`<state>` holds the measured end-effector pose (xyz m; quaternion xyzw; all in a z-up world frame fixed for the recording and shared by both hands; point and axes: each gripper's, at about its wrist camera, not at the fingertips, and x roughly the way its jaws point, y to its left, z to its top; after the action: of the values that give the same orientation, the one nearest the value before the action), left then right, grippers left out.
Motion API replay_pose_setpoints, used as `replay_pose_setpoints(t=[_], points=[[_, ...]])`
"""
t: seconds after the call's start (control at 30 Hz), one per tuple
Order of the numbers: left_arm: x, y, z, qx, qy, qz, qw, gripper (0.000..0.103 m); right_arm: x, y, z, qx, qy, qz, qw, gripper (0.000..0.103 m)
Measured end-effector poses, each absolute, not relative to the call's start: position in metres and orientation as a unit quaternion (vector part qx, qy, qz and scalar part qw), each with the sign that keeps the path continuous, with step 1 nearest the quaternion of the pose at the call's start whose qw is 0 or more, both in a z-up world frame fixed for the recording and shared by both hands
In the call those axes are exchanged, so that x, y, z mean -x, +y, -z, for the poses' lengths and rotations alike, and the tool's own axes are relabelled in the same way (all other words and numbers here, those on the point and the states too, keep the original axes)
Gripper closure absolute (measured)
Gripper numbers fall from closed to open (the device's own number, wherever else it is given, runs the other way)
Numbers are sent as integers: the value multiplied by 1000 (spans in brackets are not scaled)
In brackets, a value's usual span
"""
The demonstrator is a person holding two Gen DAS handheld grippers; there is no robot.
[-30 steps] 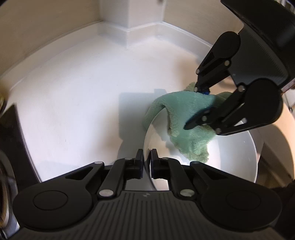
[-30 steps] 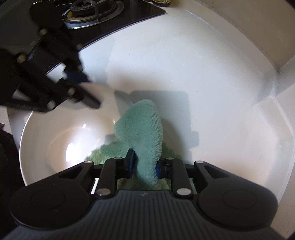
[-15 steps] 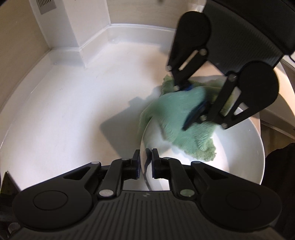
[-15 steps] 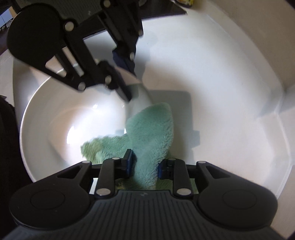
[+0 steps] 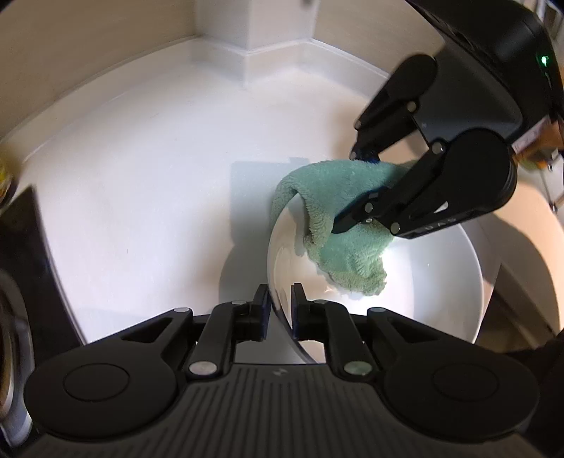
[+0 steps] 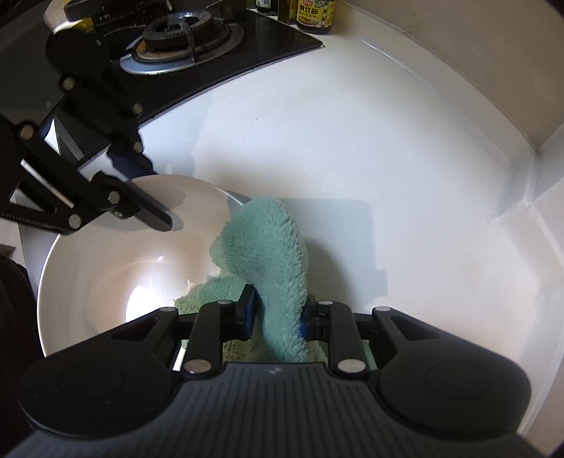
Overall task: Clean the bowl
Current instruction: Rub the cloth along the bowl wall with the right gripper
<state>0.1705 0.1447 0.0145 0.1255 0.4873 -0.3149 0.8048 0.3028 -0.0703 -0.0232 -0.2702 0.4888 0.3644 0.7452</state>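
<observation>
Your right hand-held gripper [image 6: 275,313], clamped on the cloth [image 6: 268,253], swept back toward the bowl [image 5: 440,299] rim at 12 o'clock; your left hand-held gripper [image 5: 280,303] pinched the rim, so wiping continued.

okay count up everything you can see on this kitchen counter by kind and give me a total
Bowl: 1
Green cloth: 1
Grippers: 2, left and right
Stove burner: 1
Bottles by the stove: at least 2, cut off by the frame
Total: at least 7
</observation>
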Motion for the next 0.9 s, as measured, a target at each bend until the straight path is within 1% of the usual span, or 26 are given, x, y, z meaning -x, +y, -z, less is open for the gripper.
replay_pose_setpoints(t=[0.07, 0.13, 0.33, 0.5, 0.63, 0.7, 0.9], points=[[-171, 144, -15, -131, 486, 314, 805, 94, -299, -71, 22, 274, 488, -361, 746, 84], [-186, 134, -9, -158, 481, 318, 802, 97, -287, -71, 19, 280, 488, -361, 743, 85], [-217, 113, -3, -202, 473, 379, 769, 97, -276, -83, 20, 314, 499, -383, 711, 84], [-221, 92, -1, -284, 439, 422, 740, 94, -282, -74, 22, 350, 486, -393, 698, 81], [-228, 84, 0, -287, 433, 446, 729, 95, -288, -60, 23, 368, 457, -404, 702, 82], [-229, 81, 1, -272, 438, 438, 736, 93, -290, -54, 24, 376, 442, -410, 704, 82], [-216, 100, 0, -186, 474, 359, 782, 92, -298, -57, 27, 320, 457, -400, 727, 83]])
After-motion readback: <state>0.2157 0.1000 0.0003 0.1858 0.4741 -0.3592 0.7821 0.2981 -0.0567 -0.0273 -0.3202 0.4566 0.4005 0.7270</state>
